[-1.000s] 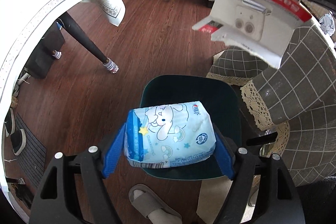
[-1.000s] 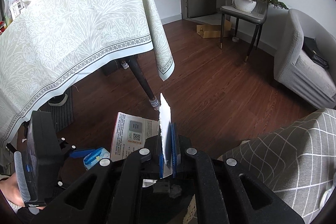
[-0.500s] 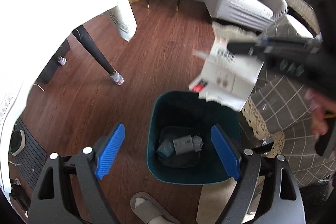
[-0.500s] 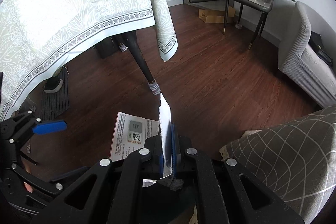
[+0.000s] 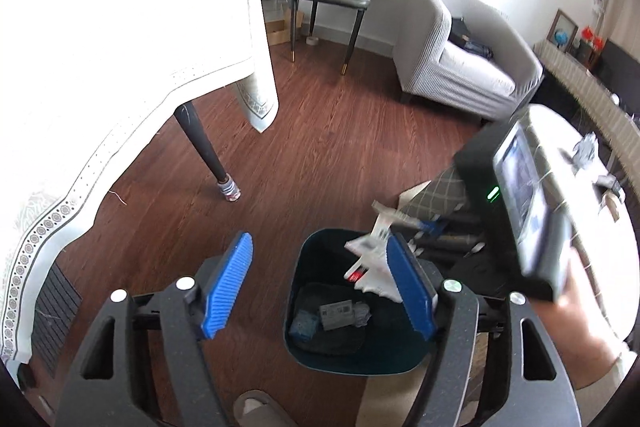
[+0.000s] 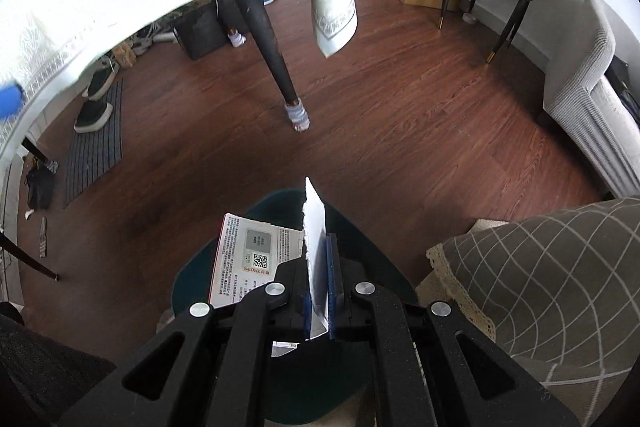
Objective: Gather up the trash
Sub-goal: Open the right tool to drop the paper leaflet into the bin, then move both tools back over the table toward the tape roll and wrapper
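Note:
A dark teal bin stands on the wood floor below both grippers. A blue tissue pack and grey scraps lie at its bottom. My left gripper hangs above the bin's left rim, its jaws closing with nothing between the blue pads. My right gripper is shut on a torn white and red card package, which hangs over the bin. In the left wrist view the package sits just above the bin's right rim.
A cloth-draped table and its dark leg stand to the left. A checked cloth with a lace edge covers furniture on the right. A slipper lies beside the bin; shoes rest on a mat. An armchair is behind.
The blue tissue pack has left my left gripper and now lies in the bin. The left gripper has risen and narrowed. The right gripper has come down over the bin with the package.

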Available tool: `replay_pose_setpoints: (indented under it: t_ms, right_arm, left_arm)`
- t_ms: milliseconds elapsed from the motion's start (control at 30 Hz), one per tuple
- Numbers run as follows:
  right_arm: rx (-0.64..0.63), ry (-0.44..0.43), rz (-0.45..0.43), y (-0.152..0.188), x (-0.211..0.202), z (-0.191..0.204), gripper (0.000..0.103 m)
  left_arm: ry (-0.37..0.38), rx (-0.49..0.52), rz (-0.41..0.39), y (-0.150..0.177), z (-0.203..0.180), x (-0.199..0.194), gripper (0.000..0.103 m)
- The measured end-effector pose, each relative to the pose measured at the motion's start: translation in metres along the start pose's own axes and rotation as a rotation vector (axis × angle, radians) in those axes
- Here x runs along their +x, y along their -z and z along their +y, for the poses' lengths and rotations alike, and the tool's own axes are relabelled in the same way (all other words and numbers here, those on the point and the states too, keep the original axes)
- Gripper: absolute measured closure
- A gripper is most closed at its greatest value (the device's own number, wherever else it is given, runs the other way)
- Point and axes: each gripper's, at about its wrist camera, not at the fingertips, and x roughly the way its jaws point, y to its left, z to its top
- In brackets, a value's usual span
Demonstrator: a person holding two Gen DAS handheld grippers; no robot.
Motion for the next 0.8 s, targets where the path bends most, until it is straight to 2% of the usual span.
replay_pose_setpoints:
  t_ms: [167, 233, 400, 633, 667, 700, 733, 767, 800]
  right_arm:
    - [-0.025, 0.009, 0.066, 0.013, 0.019, 0.007, 0.097]
    - [-0.037, 0.015, 0.097, 0.019, 0.027, 0.009, 0.097]
    - [-0.073, 0.049, 0.161, 0.038, 0.042, 0.018, 0.097]
    - [-0.083, 0.045, 0.179, 0.054, 0.049, 0.022, 0.096]
    - [-0.076, 0.04, 0.178, 0.056, 0.048, 0.021, 0.083]
    - [-0.066, 0.034, 0.175, 0.057, 0.046, 0.021, 0.043]
    - [-0.062, 0.024, 0.168, 0.057, 0.044, 0.021, 0.027]
    - [-0.063, 0.014, 0.155, 0.058, 0.042, 0.021, 0.023]
    - [-0.067, 0.009, 0.152, 0.059, 0.039, 0.022, 0.023]
  left_arm:
    - [0.015, -0.025, -0.071, -0.012, -0.002, -0.02, 0.038]
    - [0.017, -0.025, -0.091, -0.016, -0.004, -0.025, 0.044]
    - [0.033, -0.029, -0.118, -0.027, -0.01, -0.033, 0.047]
    - [0.051, -0.033, -0.154, -0.038, -0.02, -0.046, 0.047]
    - [0.054, -0.034, -0.157, -0.039, -0.02, -0.047, 0.047]
    - [0.055, -0.037, -0.16, -0.04, -0.021, -0.047, 0.047]
    - [0.056, -0.039, -0.163, -0.04, -0.023, -0.048, 0.047]
    - [0.055, -0.041, -0.164, -0.041, -0.024, -0.048, 0.047]
    - [0.055, -0.041, -0.166, -0.042, -0.026, -0.047, 0.047]
